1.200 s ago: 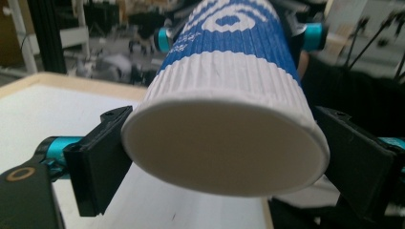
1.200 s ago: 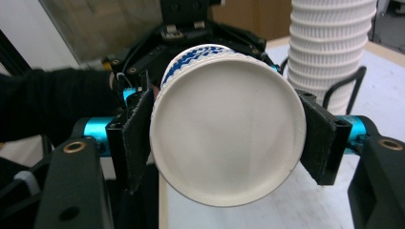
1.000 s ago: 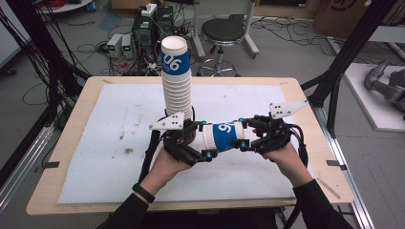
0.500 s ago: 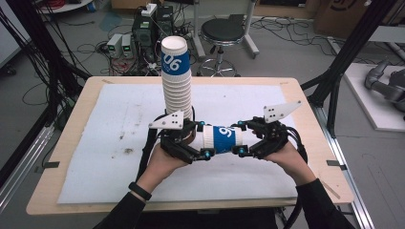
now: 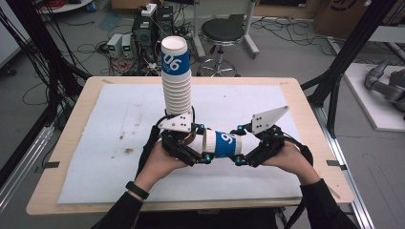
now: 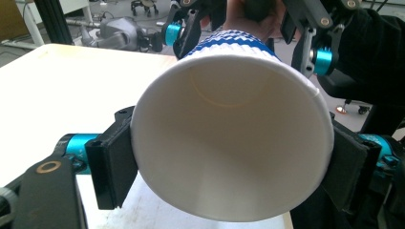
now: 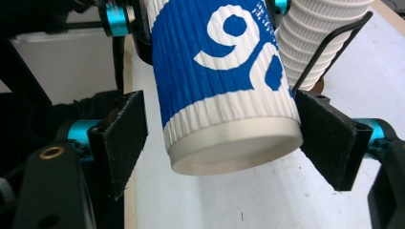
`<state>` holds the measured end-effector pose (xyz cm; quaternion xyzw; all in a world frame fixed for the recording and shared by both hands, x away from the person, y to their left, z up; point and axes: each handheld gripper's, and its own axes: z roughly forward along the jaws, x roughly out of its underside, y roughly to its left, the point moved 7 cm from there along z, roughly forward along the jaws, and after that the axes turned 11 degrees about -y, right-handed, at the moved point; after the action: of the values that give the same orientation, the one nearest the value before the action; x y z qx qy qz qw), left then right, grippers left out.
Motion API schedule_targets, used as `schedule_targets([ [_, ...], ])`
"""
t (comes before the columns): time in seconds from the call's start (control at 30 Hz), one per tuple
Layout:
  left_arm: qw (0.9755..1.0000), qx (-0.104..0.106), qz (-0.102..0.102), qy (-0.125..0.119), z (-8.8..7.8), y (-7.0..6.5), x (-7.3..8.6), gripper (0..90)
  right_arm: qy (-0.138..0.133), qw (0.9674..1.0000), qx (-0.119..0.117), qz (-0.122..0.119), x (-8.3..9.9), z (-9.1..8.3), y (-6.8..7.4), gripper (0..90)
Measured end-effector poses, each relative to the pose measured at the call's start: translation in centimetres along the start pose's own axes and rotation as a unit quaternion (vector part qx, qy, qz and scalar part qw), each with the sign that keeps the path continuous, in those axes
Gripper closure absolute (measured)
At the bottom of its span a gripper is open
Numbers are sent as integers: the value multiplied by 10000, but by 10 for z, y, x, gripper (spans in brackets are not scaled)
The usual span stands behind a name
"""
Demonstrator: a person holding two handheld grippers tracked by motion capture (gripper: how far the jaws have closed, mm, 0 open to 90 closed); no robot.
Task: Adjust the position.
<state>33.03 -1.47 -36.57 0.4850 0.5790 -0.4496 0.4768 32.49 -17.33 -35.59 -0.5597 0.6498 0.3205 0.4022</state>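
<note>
A white paper cup (image 5: 222, 143) with a blue ribbed band lies level above the mat, between both grippers. My left gripper (image 5: 204, 143) has just been closing and is shut on the cup's open rim end; in the left gripper view both pads press the rim of the cup (image 6: 229, 143) on either side of the gripper's middle (image 6: 232, 162). My right gripper (image 5: 237, 145) has just been opening. Its jaws straddle the cup's base (image 7: 224, 71), with a gap showing at the left pad (image 7: 125, 133); it stands open (image 7: 228, 138).
A tall stack of ribbed white cups (image 5: 176, 81) topped by a blue-banded one stands just behind the left gripper; it is close beside the held cup in the right gripper view (image 7: 315, 43). A white mat (image 5: 119, 119) covers the wooden table (image 5: 305, 100).
The left jaws have closed from wide onto the cup's rim end. The right jaws have spread away from the cup's base. Both hands have stayed almost in place.
</note>
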Motion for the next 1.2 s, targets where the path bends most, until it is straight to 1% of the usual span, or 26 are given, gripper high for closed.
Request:
schedule_targets([
  [0.1,10000,10,33,-20,0,-1,-1,192,93,9999,35,-55,2,3,-1,273],
  [0.13,10000,-9,1,-52,-1,-1,-1,191,94,9999,14,-62,3,3,-1,276],
  [0.17,10000,-9,-21,-96,0,-1,-2,187,66,10000,-26,-31,3,3,-1,282],
  [0.2,9999,-14,7,-101,-1,-1,-2,180,48,10000,-71,-24,4,4,-2,285],
  [0.27,9998,-12,-19,-222,-1,-1,-4,164,26,9998,-178,-4,5,4,-2,291],
  [0.37,9989,24,-77,-454,-3,-1,-7,153,-177,9994,-279,75,5,2,-2,298],
  [0.4,9986,50,-102,-511,-3,-1,-8,143,-323,9988,-325,151,3,1,-3,300],
  [0.43,9979,80,-162,-626,-4,-2,-9,132,-404,9984,-364,155,2,0,-3,301],
  [0.47,9969,107,-214,-754,-4,-2,-11,115,-507,9977,-392,209,1,-1,-3,301],
  [0.5,9964,97,-210,-812,-5,-2,-12,96,-611,9971,-382,238,0,-3,-4,302],
  [0.53,9956,87,-240,-903,-5,-2,-13,91,-652,9968,-385,274,0,-4,-4,302],
  [0.57,9950,107,-266,-956,-6,-2,-14,91,-755,9960,-399,274,-1,-5,-5,303],
  [0.6,9944,108,-322,-1001,-6,-2,-14,91,-795,9956,-413,288,-1,-5,-5,303],
  [0.63,9935,99,-370,-1072,-7,-1,-15,91,-858,9949,-420,313,-2,-6,-6,303],
  [0.67,9922,118,-467,-1147,-7,0,-15,92,-931,9941,-432,352,-2,-7,-6,303],
  [0.7,9911,147,-539,-1208,-7,0,-14,91,-1010,9930,-447,430,-3,-8,-5,303],
  [0.77,9895,182,-598,-1307,-7,1,-14,92,-1174,9906,-507,495,-5,-9,-6,303],
  [0.8,9891,199,-609,-1329,-8,1,-15,94,-1195,9903,-514,497,-5,-9,-6,303],
  [0.83,9890,186,-591,-1346,-8,1,-15,110,-1232,9897,-518,511,-5,-8,-5,303],
  [0.9,9893,197,-520,-1346,-9,1,-16,153,-1204,9901,-519,503,-3,-6,-5,303],
  [1.0,9898,183,-475,-1331,-11,0,-16,172,-1192,9900,-551,508,-2,-2,-5,305],
  [1.13,9914,181,-394,-1232,-11,0,-16,192,-1075,9914,-551,509,0,1,-3,305],
  [1.2,9930,160,-387,-1107,-11,0,-16,193,-1041,9916,-561,517,0,2,-3,301],
])
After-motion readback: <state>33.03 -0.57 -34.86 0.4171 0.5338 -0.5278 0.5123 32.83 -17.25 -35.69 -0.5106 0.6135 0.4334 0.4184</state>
